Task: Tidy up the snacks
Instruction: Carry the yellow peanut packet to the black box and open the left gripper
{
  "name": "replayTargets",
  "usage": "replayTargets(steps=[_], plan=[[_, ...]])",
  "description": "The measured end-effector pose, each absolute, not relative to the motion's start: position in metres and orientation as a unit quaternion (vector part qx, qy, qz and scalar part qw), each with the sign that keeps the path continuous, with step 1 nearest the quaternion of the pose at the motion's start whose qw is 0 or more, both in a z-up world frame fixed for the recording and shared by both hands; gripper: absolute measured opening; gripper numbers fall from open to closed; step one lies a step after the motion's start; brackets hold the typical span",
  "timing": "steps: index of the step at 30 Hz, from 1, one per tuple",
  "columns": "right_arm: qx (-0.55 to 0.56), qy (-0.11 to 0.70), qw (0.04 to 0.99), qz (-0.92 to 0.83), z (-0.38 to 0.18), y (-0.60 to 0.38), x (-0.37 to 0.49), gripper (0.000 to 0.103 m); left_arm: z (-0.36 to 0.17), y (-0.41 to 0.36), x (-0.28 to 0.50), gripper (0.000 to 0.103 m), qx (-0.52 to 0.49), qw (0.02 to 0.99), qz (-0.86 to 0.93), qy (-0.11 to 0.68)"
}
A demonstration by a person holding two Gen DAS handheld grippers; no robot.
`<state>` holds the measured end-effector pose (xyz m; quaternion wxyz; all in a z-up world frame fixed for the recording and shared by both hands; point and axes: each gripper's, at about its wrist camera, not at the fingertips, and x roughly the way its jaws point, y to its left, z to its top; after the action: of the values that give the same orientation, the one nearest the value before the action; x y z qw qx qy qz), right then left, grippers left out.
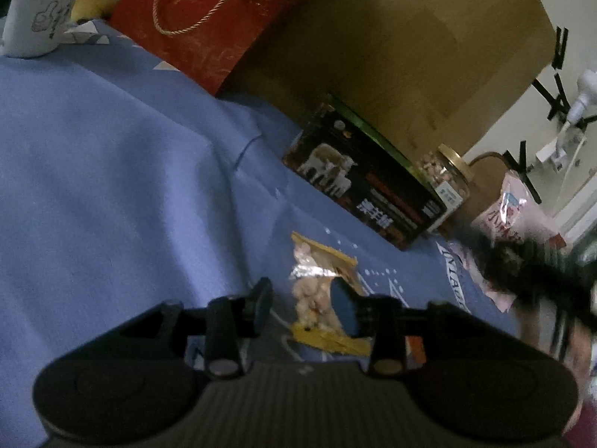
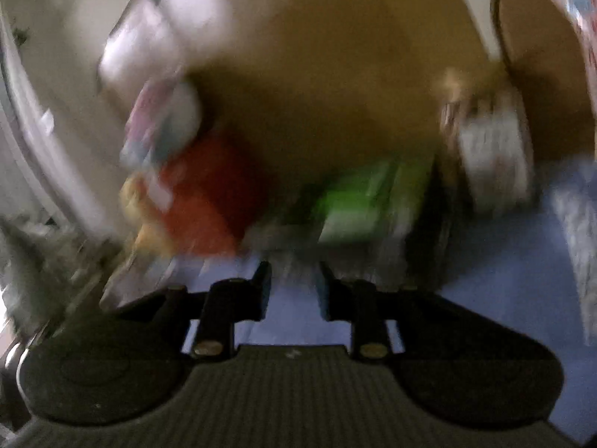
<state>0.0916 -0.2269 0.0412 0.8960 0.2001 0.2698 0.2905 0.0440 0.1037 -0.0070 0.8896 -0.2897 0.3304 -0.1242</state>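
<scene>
A rumpled blue cloth (image 1: 112,171) covers the surface, backed by a cardboard box (image 1: 429,48) and a red gift bag (image 1: 209,26). A yellow-edged snack packet (image 1: 317,272) lies flat on the cloth, near a dark carton (image 1: 365,190). The left gripper (image 1: 304,304) stands open astride it, pads seemingly clear. The right gripper (image 2: 293,291), blurred, is open and empty.
</scene>
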Motion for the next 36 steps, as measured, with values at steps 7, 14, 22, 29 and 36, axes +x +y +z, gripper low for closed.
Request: replayTargets(steps=[7,14,22,29,36], plan=[[0.111,0.333,0.862,0.366,-0.003,-0.183,0.046,0.044,-0.009,0.103,0.051,0.046,-0.307,0.880,-0.138,0.334],[0.060,0.331,0.858,0.388,-0.006,-0.146,0.051,0.040,-0.011,0.075,0.050,0.033,-0.256,0.897,-0.147,0.328],[0.065,0.325,0.862,0.383,0.001,-0.159,0.032,0.030,0.005,0.061,0.037,0.030,-0.246,0.901,-0.159,0.321],[0.064,0.256,0.886,0.380,0.042,-0.159,0.064,0.030,0.070,0.050,0.087,0.030,-0.199,0.924,-0.164,0.283],[0.067,0.219,0.905,0.358,0.078,-0.149,0.162,0.031,0.105,0.042,0.189,0.031,-0.163,0.942,-0.131,0.263]])
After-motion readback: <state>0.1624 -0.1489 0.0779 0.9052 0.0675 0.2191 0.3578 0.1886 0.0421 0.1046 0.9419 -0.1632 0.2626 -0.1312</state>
